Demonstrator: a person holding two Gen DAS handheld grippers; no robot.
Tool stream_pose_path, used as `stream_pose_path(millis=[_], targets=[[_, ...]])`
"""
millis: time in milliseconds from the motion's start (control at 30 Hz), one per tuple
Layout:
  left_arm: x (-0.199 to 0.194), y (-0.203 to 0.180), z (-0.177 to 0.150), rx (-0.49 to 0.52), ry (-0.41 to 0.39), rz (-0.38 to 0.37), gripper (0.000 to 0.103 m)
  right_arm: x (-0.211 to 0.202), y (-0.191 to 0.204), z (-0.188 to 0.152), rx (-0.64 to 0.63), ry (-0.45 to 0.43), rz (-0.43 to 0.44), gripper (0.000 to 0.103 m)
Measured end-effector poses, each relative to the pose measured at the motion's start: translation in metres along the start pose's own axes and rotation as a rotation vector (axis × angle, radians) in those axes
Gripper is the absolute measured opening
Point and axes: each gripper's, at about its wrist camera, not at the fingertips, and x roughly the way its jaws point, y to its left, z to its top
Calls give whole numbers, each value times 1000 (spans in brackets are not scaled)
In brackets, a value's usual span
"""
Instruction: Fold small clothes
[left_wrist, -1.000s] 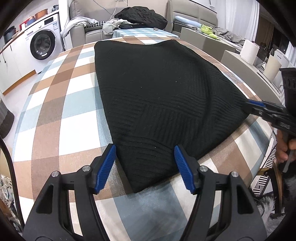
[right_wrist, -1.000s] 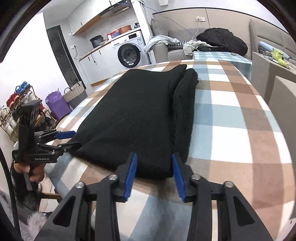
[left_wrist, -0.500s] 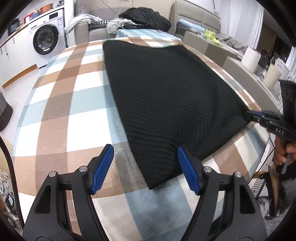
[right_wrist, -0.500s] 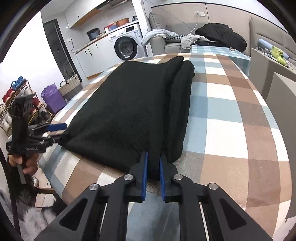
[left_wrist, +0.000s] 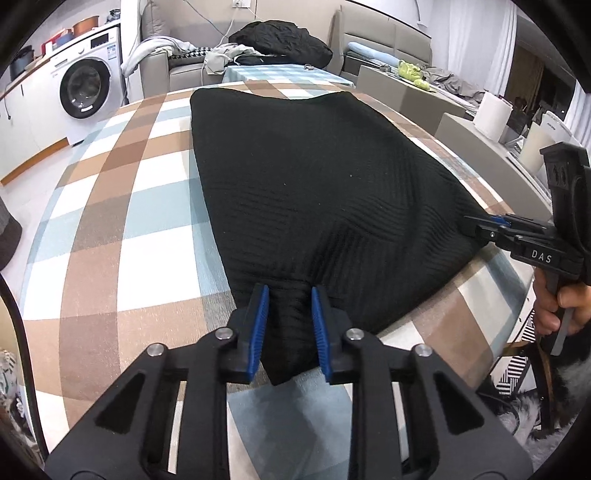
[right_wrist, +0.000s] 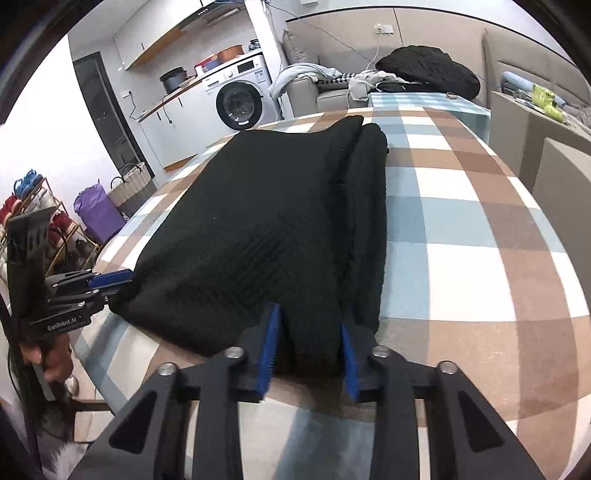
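A: Where was the black knitted garment (left_wrist: 317, 192) found?

B: It was laid flat on the bench (left_wrist: 122, 206), which was covered by a checked cloth of brown, blue and white. The garment was spread lengthwise away from the cameras, and in the right wrist view one long side (right_wrist: 369, 206) was seen folded over into a thicker roll.

A: How was the left hand-held gripper (left_wrist: 289, 325) set?

B: Its jaws had just been closing, and the near left corner of the garment was caught between the blue pads (left_wrist: 258, 328). The fabric was seen bunched up between them, so the corner was pinched.

A: And the right hand-held gripper (right_wrist: 309, 350)?

B: Its jaws had just been opening a little. The near right corner of the garment, where the folded roll ends, was still enclosed between the blue pads (right_wrist: 269, 350), and the knit was seen filling the gap between them. The pads were blurred there, so whether the cloth was pressed firmly could not be told for certain.

A: Was anything else noted?

B: Each gripper was seen from the other's camera at the near edge of the bench, with a hand (left_wrist: 557, 306) wrapped around its handle. A washing machine (right_wrist: 236, 103) and a sofa (right_wrist: 332, 92) piled with clothes were seen beyond the bench.
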Motion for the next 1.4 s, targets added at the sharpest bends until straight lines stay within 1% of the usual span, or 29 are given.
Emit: stream_pose_path(millis=[100, 267, 300, 400, 467, 567, 733, 767, 833, 867, 900, 933, 967, 1000, 1033, 1067, 1100, 1133, 1167, 1200, 1233, 1267, 1400], targets=[[7, 5, 8, -18, 0, 4, 21, 6, 1, 5, 23, 5, -9, 27], [25, 19, 35, -34, 8, 47, 21, 20, 6, 20, 25, 21, -20, 27], [28, 20, 40, -36, 9, 51, 21, 26, 7, 27, 20, 25, -24, 27], [42, 30, 60, -46, 15, 66, 21, 39, 3, 43, 62, 33, -23, 27], [51, 38, 73, -55, 19, 72, 21, 48, 3, 55, 82, 34, -52, 27], [61, 45, 88, -70, 15, 96, 21, 58, 9, 68, 76, 33, -91, 27], [70, 52, 99, -87, 2, 105, 21, 72, 3, 85, 114, 15, -94, 27], [69, 51, 99, -81, -6, 101, 21, 73, -1, 87, 130, 7, -88, 28], [62, 50, 98, -78, -20, 93, 21, 69, -4, 88, 156, -4, -70, 33], [56, 48, 96, -78, -39, 80, 22, 64, -2, 89, 144, -16, -63, 43], [48, 47, 93, -80, -63, 79, 26, 59, 0, 90, 121, -29, -62, 53], [40, 46, 91, -79, -92, 85, 40, 52, 3, 90, 89, -45, -61, 56], [32, 45, 88, -78, -124, 103, 49, 46, 6, 91, 56, -62, -57, 63], [24, 44, 84, -85, -154, 123, 68, 36, 10, 90, 14, -83, -50, 72], [17, 44, 81, -94, -187, 135, 80, 28, 13, 89, -15, -98, -44, 78], [7, 44, 77, -105, -231, 137, 83, 17, 18, 86, -54, -124, -34, 90], [1, 45, 74, -113, -251, 136, 84, 10, 22, 85, -76, -140, -30, 99], [-5, 45, 71, -124, -269, 137, 86, 3, 26, 84, -99, -160, -25, 102], [-10, 44, 68, -137, -289, 136, 87, -8, 30, 80, -125, -202, -16, 103], [-14, 43, 66, -141, -302, 135, 92, -15, 33, 78, -137, -236, -7, 103], [-18, 41, 64, -142, -316, 141, 101, -21, 36, 76, -142, -264, 5, 103], [-21, 38, 61, -138, -334, 157, 102, -24, 38, 74, -146, -286, 19, 103], [-27, 23, 57, -88, -371, 185, 102, -28, 39, 72, -129, -335, 52, 103]])
